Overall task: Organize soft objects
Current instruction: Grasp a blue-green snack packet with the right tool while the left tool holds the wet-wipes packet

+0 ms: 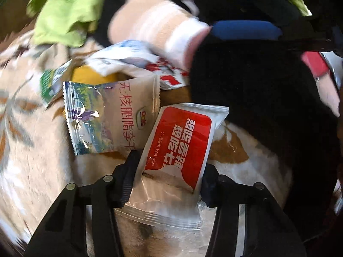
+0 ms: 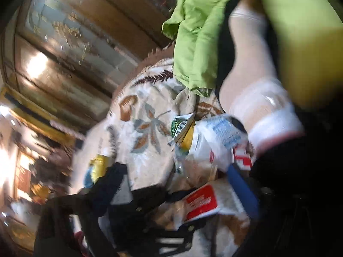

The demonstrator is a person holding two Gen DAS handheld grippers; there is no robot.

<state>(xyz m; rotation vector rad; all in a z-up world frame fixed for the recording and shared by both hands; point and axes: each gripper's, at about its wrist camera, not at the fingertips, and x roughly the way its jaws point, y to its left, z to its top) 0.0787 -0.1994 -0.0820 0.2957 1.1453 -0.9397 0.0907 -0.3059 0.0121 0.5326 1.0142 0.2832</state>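
Observation:
My left gripper is shut on a red-and-white wet wipe packet, which stands up between its black fingers above the floral blanket. The right wrist view shows the same packet, blurred. A pink-and-white striped sock stretches through the air, and its cuff ends at my right gripper. That gripper has a blue pad. It looks shut on the sock, though its other finger is lost in the dark.
A Dole snack packet lies just left of the wet wipe packet, with more wrappers behind it. Green cloth is heaped at the back. Black cloth fills the right side. The floral blanket covers the surface.

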